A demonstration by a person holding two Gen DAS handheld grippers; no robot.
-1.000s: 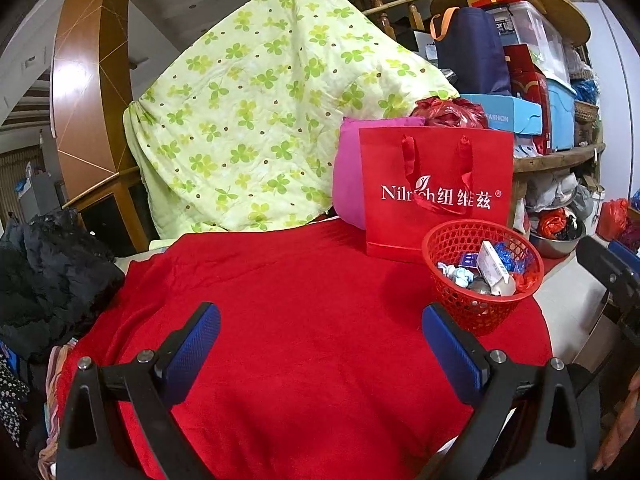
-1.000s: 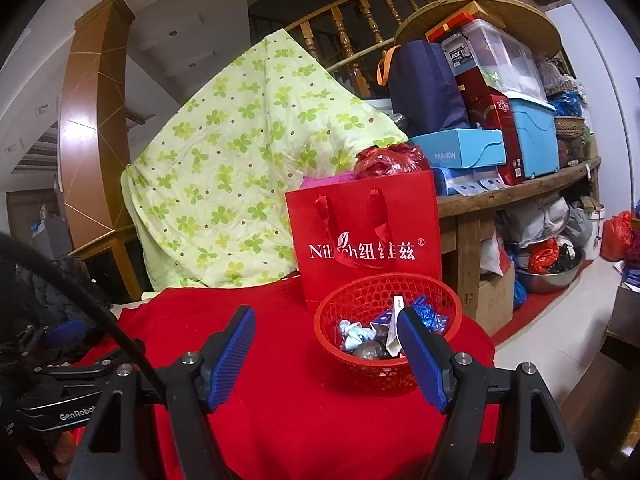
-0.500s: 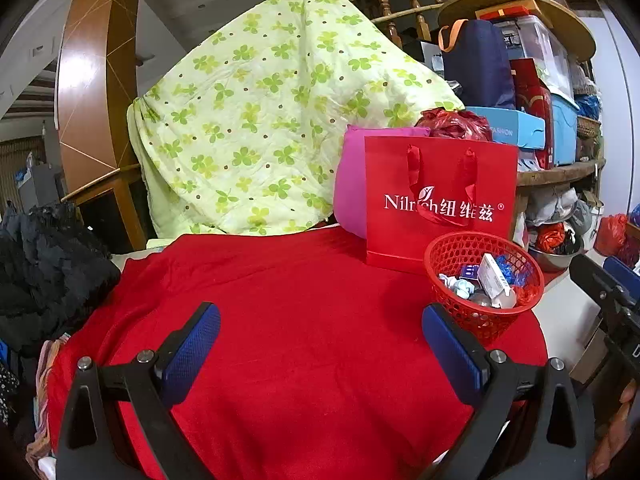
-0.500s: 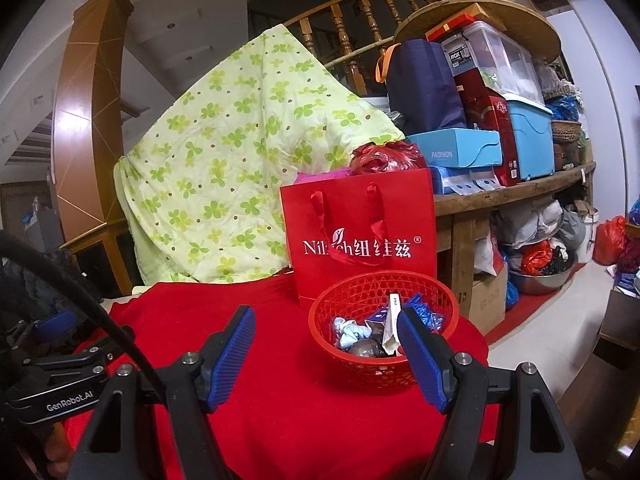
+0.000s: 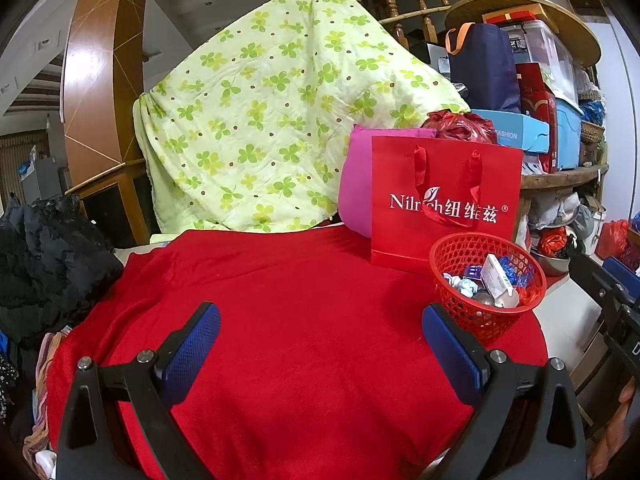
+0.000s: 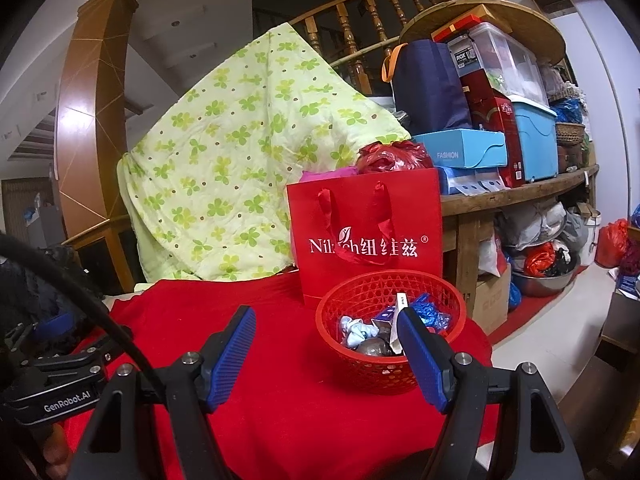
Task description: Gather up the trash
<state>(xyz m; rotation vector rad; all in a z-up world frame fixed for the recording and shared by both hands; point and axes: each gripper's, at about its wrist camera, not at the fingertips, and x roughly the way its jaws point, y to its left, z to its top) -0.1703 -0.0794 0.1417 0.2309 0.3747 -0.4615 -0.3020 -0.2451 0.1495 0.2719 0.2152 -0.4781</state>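
Trash sits gathered in the red basket (image 6: 390,330) on the cloth-covered bench (image 5: 280,340), before the red bag (image 6: 364,236). Your left gripper (image 5: 320,344) and right gripper (image 6: 326,350) both hang spread, empty. Check the cloth for strays. Only the left view shows its bare expanse.

A green clover-print quilt (image 5: 280,120) hangs over a wooden stair railing (image 6: 352,36), beside a curved wooden pillar (image 5: 100,80). To the right, a wooden shelf (image 6: 520,192) carries stacked boxes and bags above a pale tiled floor (image 6: 560,328); walls are white
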